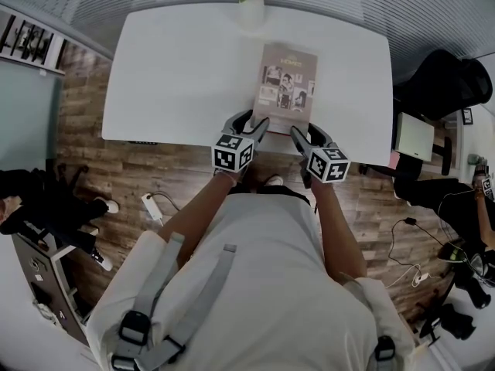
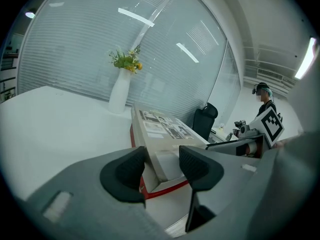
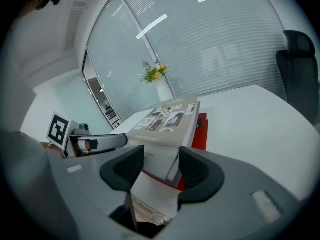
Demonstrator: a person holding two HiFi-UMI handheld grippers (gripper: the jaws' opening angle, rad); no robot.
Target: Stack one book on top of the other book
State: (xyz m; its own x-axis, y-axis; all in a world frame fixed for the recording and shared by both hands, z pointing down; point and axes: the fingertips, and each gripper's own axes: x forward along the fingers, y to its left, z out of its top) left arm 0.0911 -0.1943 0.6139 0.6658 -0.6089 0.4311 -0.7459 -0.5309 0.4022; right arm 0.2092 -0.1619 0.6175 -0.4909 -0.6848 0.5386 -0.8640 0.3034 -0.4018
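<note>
Red book (image 3: 203,130) mostly under grey book (image 3: 169,115).

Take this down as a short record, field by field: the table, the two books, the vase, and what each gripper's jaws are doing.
surface: white table
top book: tan book, photo-grid cover up, lying flat
bottom book: red book, its edge showing under the tan book
vase: white vase with yellow flowers, at the far edge beyond the books
left gripper: jaws apart, the tan book's near left corner between them
right gripper: jaws apart, the near right corner between them
stack: looks done
</note>
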